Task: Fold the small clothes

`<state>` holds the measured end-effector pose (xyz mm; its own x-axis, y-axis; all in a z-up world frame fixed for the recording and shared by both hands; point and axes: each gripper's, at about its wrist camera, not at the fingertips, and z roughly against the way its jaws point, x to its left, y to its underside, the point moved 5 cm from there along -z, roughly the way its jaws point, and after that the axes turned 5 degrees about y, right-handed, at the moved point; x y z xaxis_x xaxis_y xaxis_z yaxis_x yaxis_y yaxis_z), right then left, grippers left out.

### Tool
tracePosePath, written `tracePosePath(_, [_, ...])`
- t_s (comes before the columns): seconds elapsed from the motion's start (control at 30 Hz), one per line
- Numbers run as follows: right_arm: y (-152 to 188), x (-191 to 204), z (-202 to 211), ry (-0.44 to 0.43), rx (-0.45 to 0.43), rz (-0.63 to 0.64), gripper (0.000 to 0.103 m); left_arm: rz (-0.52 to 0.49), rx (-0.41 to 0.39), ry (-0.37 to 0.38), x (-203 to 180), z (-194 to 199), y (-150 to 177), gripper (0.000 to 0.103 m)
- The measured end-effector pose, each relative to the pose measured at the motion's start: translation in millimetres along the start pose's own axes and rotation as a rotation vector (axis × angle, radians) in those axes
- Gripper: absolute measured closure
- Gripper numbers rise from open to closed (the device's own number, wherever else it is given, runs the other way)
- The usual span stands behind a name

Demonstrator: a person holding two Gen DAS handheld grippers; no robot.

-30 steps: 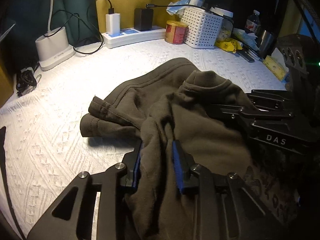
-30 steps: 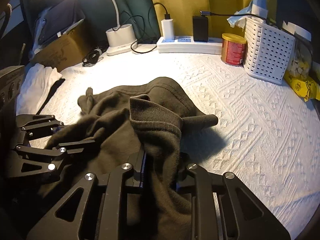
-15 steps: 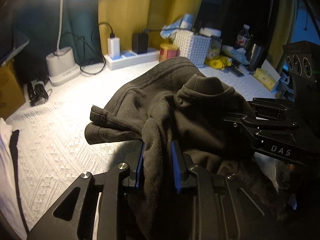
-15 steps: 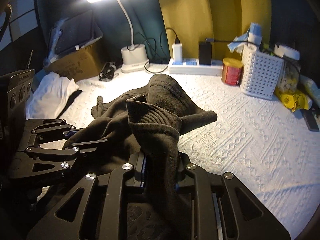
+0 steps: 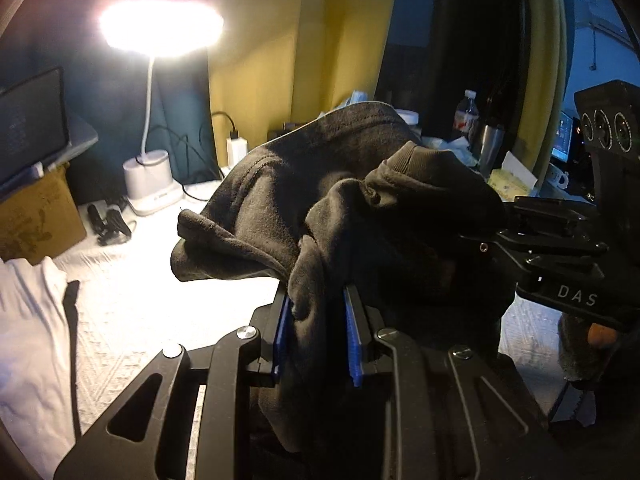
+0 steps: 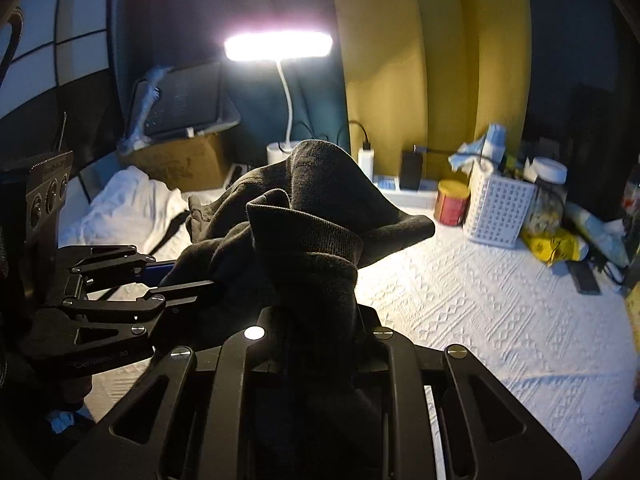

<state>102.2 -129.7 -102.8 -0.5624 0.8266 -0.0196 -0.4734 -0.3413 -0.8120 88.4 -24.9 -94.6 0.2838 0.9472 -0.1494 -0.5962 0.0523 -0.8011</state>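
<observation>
A dark olive garment (image 5: 320,200) hangs bunched in the air above the white textured tablecloth (image 5: 132,304). My left gripper (image 5: 318,312) is shut on a fold of it between its blue pads. My right gripper (image 6: 316,320) is shut on another part of the same garment (image 6: 304,240), near a ribbed cuff. The two grippers are close together, side by side: the right one shows in the left wrist view (image 5: 552,256), the left one in the right wrist view (image 6: 140,280). The garment's lower part is hidden behind the fingers.
A lit desk lamp (image 5: 150,184) stands at the back. A white garment (image 5: 28,320) lies at the left, by a cardboard box (image 5: 36,220). A power strip (image 6: 404,192), red tin (image 6: 452,202), white basket (image 6: 500,208) and clutter line the back right.
Both grippers have risen and tilted upward with the garment, lifting it off the table. The lamp head has come into view. Both stay shut.
</observation>
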Motion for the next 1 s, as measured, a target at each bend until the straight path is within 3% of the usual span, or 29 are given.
tracePosePath(0.47, [-22.3, 32.5, 76.4, 0.011, -0.157, 0.068, 0.082, -0.028, -0.173, -0.009, -13.0, 63.9, -11.2, 0.081])
tracePosePath(0.63, [-29.5, 44.6, 98.3, 0.006, -0.201, 0.092, 0.082, -0.032, -0.227, -0.011, -14.6, 83.2, -15.1, 0.091])
tracePosePath(1.0, [-47.9, 76.1, 140.6, 0.011, -0.309, 0.157, 0.083, -0.039, -0.363, -0.018, -4.3, 134.5, -26.7, 0.093])
